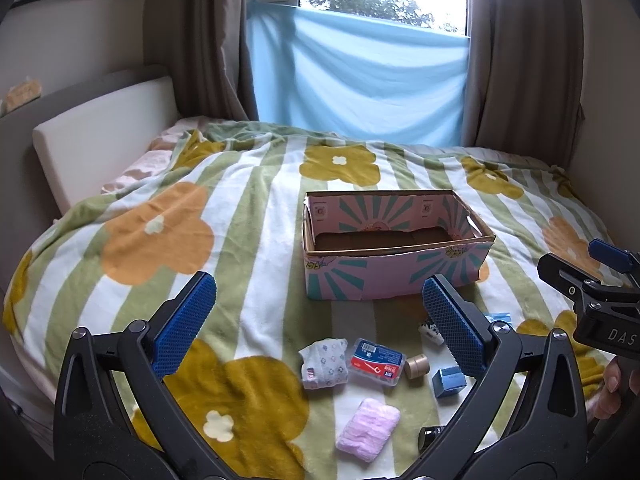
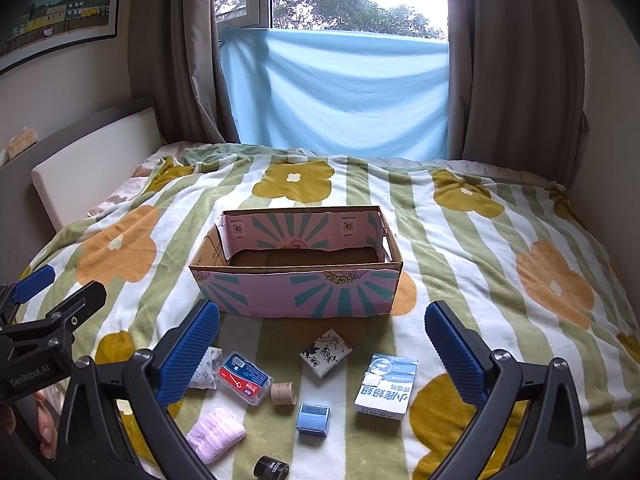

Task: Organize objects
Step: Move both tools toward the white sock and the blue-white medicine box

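An open pink and teal cardboard box stands empty on the flowered blanket. In front of it lie small items: a floral tissue pack, a clear floss box, a tape roll, a small blue box, a pink towel, a black jar, a black-and-white tissue pack and a white-blue carton. My left gripper and right gripper are open and empty above the items.
The blanket covers a bed. A white headboard cushion lies at the left. Brown curtains and a blue cloth hang at the window behind. The right gripper's body shows at the right edge of the left wrist view.
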The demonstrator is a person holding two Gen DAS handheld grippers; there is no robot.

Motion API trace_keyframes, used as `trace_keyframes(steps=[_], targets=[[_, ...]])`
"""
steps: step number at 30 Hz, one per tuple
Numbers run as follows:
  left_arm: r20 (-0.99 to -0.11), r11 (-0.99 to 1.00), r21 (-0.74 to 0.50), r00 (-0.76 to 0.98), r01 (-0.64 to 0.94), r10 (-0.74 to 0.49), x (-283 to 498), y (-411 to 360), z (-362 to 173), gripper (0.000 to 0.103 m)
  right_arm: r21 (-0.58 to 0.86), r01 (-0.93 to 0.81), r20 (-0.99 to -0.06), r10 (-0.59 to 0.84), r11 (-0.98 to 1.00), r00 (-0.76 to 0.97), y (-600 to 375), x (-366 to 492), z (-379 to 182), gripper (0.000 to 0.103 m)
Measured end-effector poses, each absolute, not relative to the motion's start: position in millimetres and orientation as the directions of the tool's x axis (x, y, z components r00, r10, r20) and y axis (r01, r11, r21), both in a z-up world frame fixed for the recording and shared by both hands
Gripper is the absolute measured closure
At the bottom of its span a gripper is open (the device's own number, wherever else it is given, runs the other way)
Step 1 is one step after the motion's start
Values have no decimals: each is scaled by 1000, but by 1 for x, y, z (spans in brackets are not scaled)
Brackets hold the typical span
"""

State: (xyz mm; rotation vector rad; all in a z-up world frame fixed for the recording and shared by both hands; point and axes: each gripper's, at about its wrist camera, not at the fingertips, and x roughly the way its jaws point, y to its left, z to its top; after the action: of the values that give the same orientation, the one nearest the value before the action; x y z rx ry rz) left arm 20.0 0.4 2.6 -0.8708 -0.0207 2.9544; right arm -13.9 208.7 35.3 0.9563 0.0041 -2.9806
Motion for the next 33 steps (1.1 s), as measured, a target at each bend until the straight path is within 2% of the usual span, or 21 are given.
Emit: trace_keyframes(steps=[33], targets=[[-538, -999, -31, -842, -41, 51, 18, -12, 7, 0, 13, -4, -568, -4, -1000, -823, 213, -12, 40, 0]])
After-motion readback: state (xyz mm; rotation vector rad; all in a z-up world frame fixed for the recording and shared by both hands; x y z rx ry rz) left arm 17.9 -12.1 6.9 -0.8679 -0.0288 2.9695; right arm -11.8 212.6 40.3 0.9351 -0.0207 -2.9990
